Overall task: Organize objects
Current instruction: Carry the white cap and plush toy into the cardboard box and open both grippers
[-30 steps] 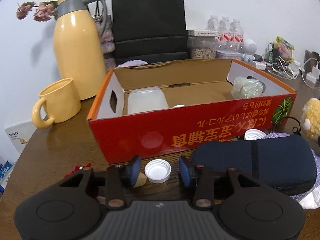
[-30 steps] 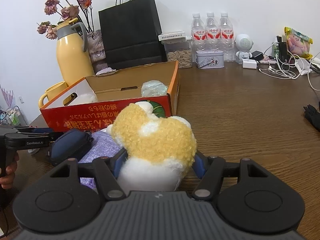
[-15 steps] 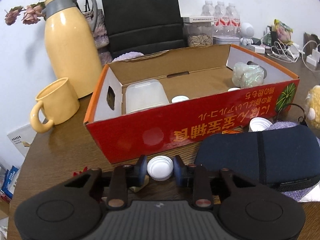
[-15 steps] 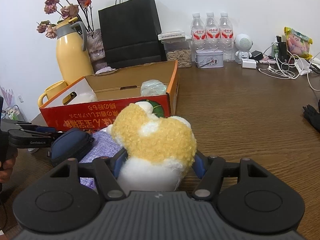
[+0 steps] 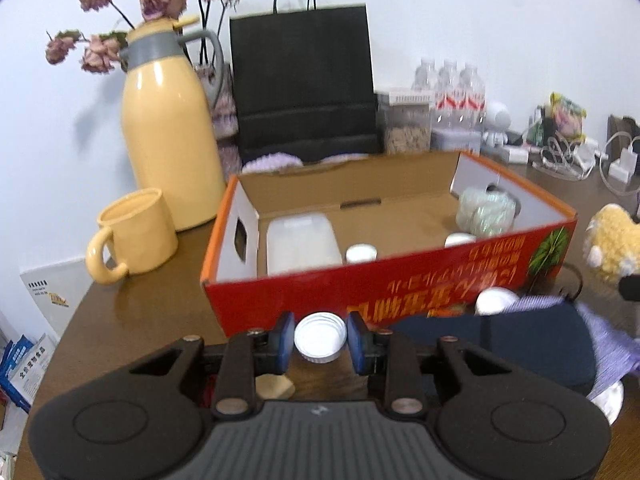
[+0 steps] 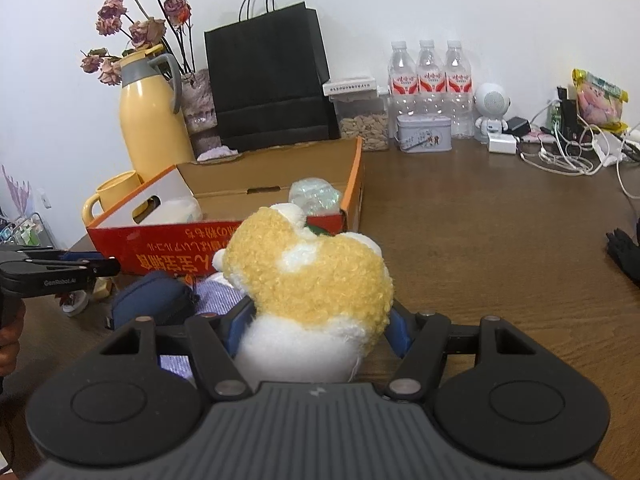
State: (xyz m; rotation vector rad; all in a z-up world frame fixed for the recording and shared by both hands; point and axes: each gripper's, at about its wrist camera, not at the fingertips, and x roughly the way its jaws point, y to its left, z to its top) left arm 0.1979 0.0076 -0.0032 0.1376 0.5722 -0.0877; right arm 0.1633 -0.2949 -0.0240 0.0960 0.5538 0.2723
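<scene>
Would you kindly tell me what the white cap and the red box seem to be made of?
White cap: probably moulded plastic, smooth and slightly glossy, with a ridged rim. Red box: cardboard, shown by its brown unprinted inside and folded flaps; the printed outside has a light sheen.

It looked like a lived-in home or small office corner: a brown wooden desk (image 6: 500,240) stood against a white wall. Behind the red cardboard box (image 6: 240,240) stood a yellow thermos jug (image 6: 154,128), dried roses (image 6: 132,28) and a black paper bag (image 6: 268,80); to its right, 3 water bottles (image 6: 430,84) and tangled charger cables (image 6: 568,156).
</scene>
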